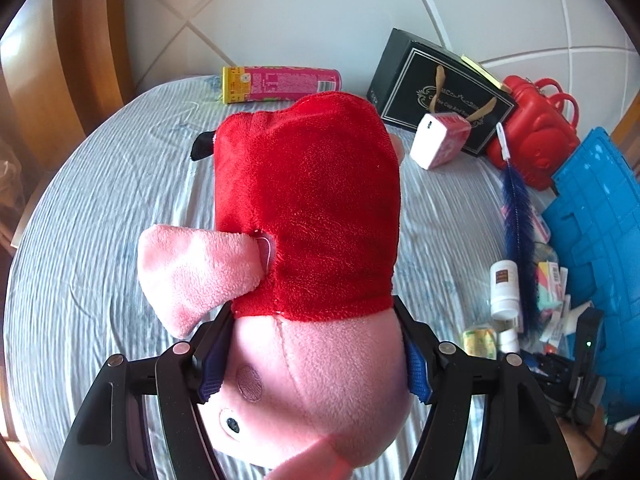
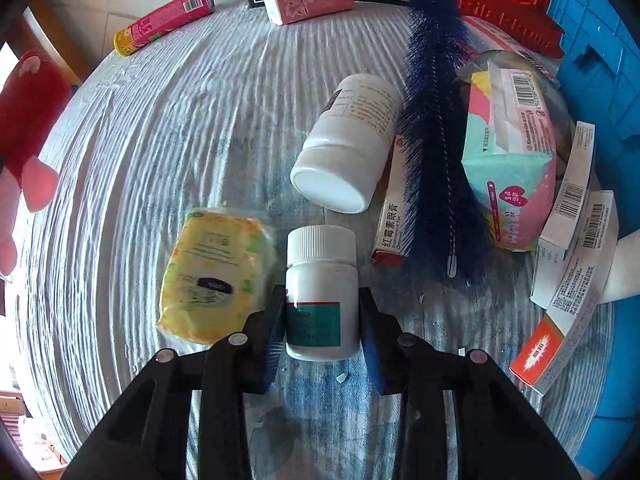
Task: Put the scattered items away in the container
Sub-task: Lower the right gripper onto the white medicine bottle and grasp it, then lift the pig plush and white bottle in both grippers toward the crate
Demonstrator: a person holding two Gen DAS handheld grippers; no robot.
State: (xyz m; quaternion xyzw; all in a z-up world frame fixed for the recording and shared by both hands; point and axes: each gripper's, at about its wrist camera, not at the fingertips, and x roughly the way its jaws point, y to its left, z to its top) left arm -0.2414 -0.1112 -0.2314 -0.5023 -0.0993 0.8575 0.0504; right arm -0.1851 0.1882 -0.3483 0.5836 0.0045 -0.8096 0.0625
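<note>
Left gripper (image 1: 312,364) points steeply down, clamped on one pig plush (image 1: 308,240). Right gripper (image 2: 322,320), near-vertical, clamped on small pill bottle (image 2: 322,300); two white bottles total.

Left gripper (image 1: 312,364) jaws clamped wide; right gripper (image 2: 322,320) jaws clamped.

Round bench (image 2: 160,120) in ribbed blue-white cloth, pink tube (image 2: 166,18), yellow packet (image 2: 212,276), white bottles (image 2: 348,140), blue brush (image 2: 436,152), cartons (image 2: 568,280), black box (image 1: 436,92)
</note>
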